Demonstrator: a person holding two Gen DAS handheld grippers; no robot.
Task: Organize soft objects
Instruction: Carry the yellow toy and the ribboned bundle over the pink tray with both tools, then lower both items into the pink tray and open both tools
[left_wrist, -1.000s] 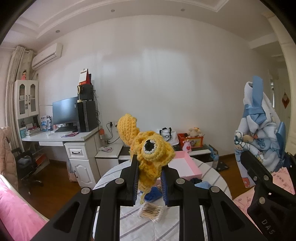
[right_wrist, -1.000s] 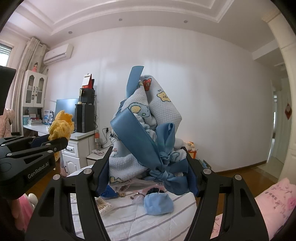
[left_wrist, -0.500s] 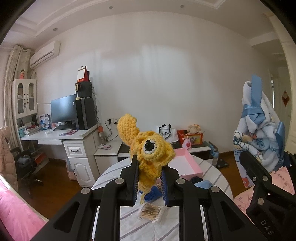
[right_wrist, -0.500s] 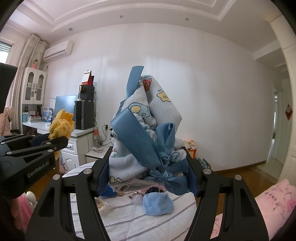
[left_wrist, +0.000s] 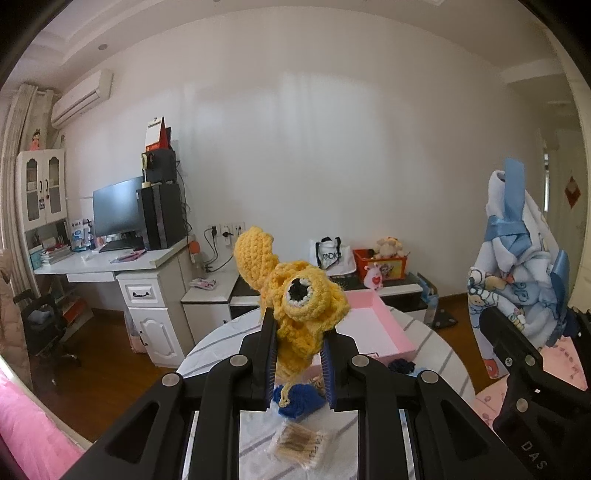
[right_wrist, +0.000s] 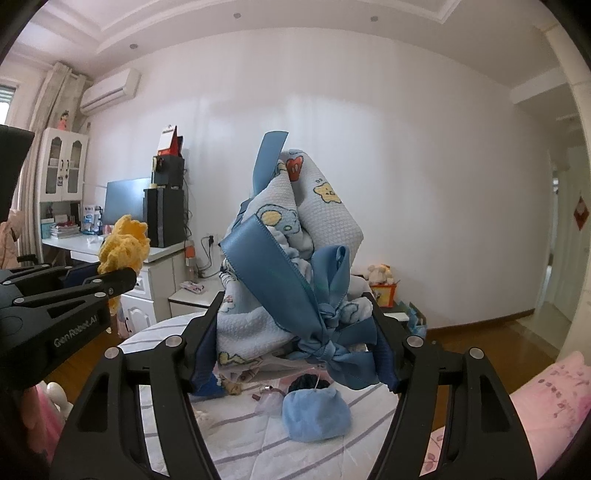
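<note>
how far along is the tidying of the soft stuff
Nothing looks put away yet: the pink box shows only bare floor. In hand: the left hand-held gripper clamps a yellow crochet toy; the right hand-held gripper holds a ribbon-tied blanket. Left on the table: a blue hat and a blue knitted piece.

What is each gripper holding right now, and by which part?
Left gripper: yellow crochet toy, clamped by its lower body. Right gripper: blue-ribboned cartoon-print cloth bundle, gripped across its base.
</note>
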